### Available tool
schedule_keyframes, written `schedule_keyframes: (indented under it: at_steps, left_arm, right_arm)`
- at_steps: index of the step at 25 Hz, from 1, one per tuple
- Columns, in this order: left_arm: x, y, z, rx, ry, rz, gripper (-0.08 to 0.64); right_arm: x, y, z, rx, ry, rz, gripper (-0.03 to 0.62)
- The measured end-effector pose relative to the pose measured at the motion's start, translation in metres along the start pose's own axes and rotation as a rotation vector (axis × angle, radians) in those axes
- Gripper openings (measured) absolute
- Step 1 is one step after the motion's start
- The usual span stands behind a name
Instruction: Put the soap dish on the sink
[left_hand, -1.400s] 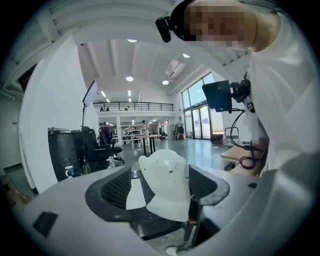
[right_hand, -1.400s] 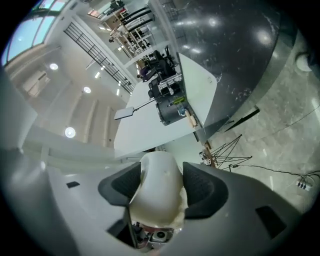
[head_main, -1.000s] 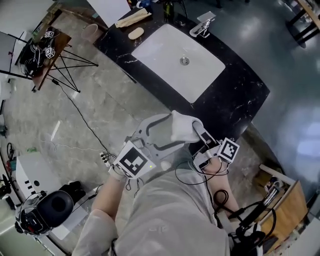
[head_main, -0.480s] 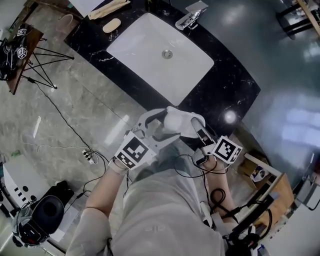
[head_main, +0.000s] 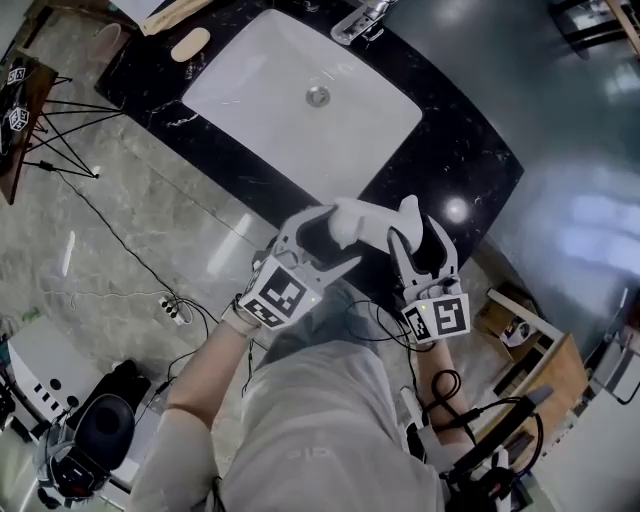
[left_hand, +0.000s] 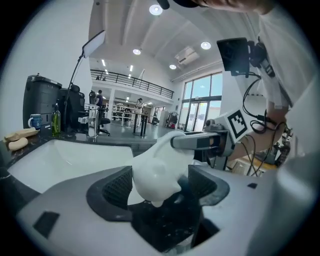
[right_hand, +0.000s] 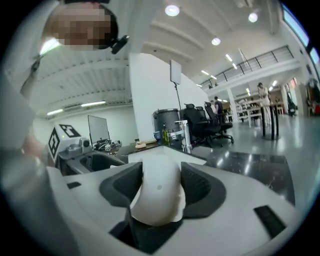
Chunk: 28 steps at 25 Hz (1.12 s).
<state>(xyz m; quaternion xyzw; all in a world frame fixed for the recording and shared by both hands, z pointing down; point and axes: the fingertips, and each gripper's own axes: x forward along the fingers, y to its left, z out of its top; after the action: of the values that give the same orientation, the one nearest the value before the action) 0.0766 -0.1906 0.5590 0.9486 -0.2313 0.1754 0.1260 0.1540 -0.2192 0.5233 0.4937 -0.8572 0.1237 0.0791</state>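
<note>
The white soap dish (head_main: 362, 222) hangs in the air just before the near edge of the black counter (head_main: 470, 150). My left gripper (head_main: 325, 238) is shut on the dish's left end, and the dish (left_hand: 155, 170) fills its jaws in the left gripper view. My right gripper (head_main: 421, 232) comes in from the right, its jaws closing. The dish's other end (right_hand: 159, 195) lies between the right pads (right_hand: 200, 187), which stand close on both sides. The white sink basin (head_main: 260, 90) is set in the counter beyond.
A chrome faucet (head_main: 360, 20) stands at the basin's far edge and a tan soap bar (head_main: 190, 43) lies on the counter to its left. A tripod (head_main: 50, 140) and cables (head_main: 150, 250) are on the marble floor at left.
The right gripper has rolled over and brought its jaws around the dish's right end. Both grippers and the dish have moved nearer the counter edge. The left grip is unchanged.
</note>
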Motion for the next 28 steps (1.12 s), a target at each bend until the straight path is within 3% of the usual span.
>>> schedule_keyframes:
  at_steps: [3,9,12,16,28]
  left_arm:
    - [0.009,-0.001,-0.009,0.033,0.029,0.02,0.339]
    - [0.022,-0.011,-0.012,0.126,0.042,0.079,0.341]
    - [0.027,-0.014,-0.011,0.144,0.013,0.101,0.341]
    - [0.028,-0.022,-0.011,0.158,-0.015,0.075,0.339]
    - [0.028,-0.044,-0.017,0.188,0.0,0.01,0.339]
  right_arm:
    - [0.0,0.001,-0.002,-0.169,-0.043,0.028,0.253]
    - [-0.012,0.003,0.006,-0.371,-0.104,0.001,0.245]
    - [-0.021,0.009,0.007,-0.562,-0.139,-0.017,0.245]
    - [-0.033,0.016,0.007,-0.789,-0.178,-0.019,0.245]
    - [-0.058,0.006,-0.017,-1.053,-0.146,-0.033,0.245]
